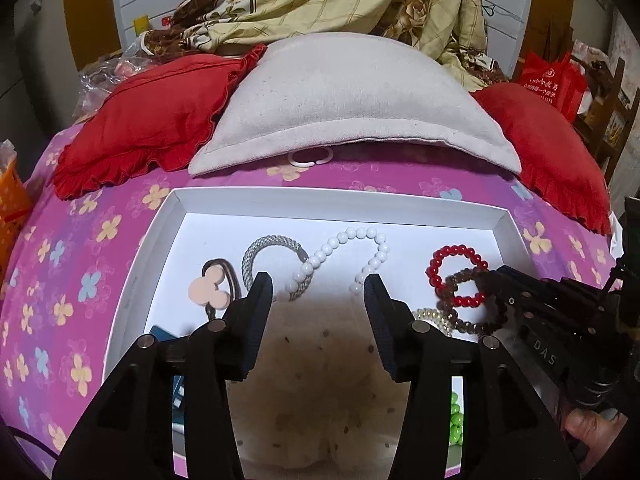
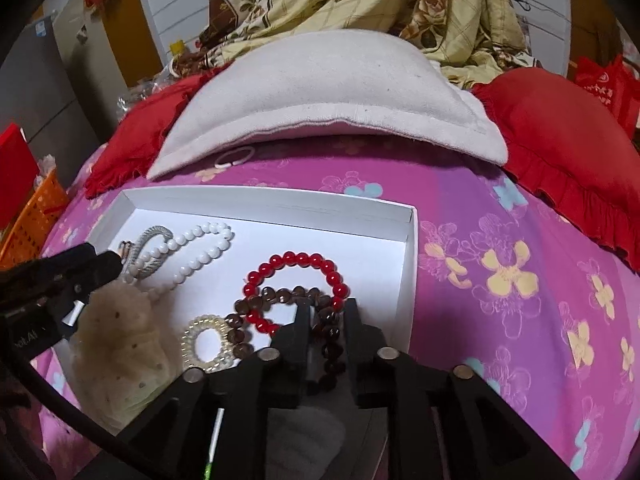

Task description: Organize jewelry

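A shallow white box (image 1: 320,196) (image 2: 272,200) lies on a pink flowered bedspread. In it are a white bead necklace (image 1: 360,240) (image 2: 200,240), a silver mesh bracelet (image 1: 260,248), a pink clover hair tie (image 1: 210,290), a red bead bracelet (image 1: 440,260) (image 2: 298,258), a brown bead bracelet (image 2: 280,294) and a gold spiral hair tie (image 2: 204,344). My left gripper (image 1: 318,288) (image 2: 96,276) is open above a fluffy beige scrunchie (image 1: 320,380) (image 2: 120,344), not touching it. My right gripper (image 2: 328,312) (image 1: 500,280) stands slightly open, the brown beads lying loose between its fingers.
A grey pillow (image 1: 348,92) and two red frilled pillows (image 1: 140,128) lie just beyond the box. A white ring (image 1: 310,158) rests under the grey pillow's edge. An orange basket (image 2: 36,216) stands at the left, a red bag (image 1: 552,80) at the right. Green beads (image 1: 456,416) sit near the box's front.
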`<state>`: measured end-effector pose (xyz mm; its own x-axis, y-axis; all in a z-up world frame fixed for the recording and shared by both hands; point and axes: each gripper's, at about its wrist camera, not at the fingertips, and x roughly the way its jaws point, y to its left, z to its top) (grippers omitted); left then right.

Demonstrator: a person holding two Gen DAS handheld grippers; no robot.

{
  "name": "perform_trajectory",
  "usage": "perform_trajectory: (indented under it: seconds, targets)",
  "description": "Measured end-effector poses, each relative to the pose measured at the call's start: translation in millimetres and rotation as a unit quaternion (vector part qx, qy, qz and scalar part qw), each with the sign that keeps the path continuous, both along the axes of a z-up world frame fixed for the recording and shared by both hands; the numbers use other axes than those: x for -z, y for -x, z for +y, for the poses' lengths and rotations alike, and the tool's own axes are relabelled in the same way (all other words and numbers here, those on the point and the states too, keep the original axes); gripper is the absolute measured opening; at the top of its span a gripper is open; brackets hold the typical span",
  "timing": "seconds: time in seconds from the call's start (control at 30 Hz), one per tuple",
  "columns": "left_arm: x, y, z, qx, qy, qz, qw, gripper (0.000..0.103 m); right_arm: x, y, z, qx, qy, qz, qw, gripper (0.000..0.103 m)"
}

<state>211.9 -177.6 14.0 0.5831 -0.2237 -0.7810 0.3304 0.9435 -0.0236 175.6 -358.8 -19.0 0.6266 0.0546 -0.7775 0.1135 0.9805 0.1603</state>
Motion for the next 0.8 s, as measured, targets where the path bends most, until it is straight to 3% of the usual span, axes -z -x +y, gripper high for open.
perform_trajectory:
  seconds: [0.07,0.3,0.73,0.77,0.8]
  targets:
    - [0.0,5.5,1.5,-0.002,-0.004,-0.002,1.0,0.048,-4.4,8.7,3.8,0.001,0.002,-0.01,1.0,0.039]
    - [-0.4,26.6,6.5,-0.006,-0.024,-0.013,0.9996,0.048,-23.0,41.5,25.2,-0.003,0.017,-0.039,0.999,0.044]
    - [-21.0,85.7,29.3,-0.017,-0.016,-0.051,0.9984,0.048,-51.3,95.9,61.7,0.009,0.027,-0.061,0.998,0.046]
    - [-23.5,90.5,30.4,-0.017,-0.017,-0.056,0.9982,0.048,-54.9,101.6,63.9,0.014,0.025,-0.065,0.997,0.048]
    - [-26.2,95.3,31.4,-0.018,-0.017,-0.061,0.9978,0.048,-57.1,105.5,65.8,0.017,0.025,-0.067,0.997,0.057]
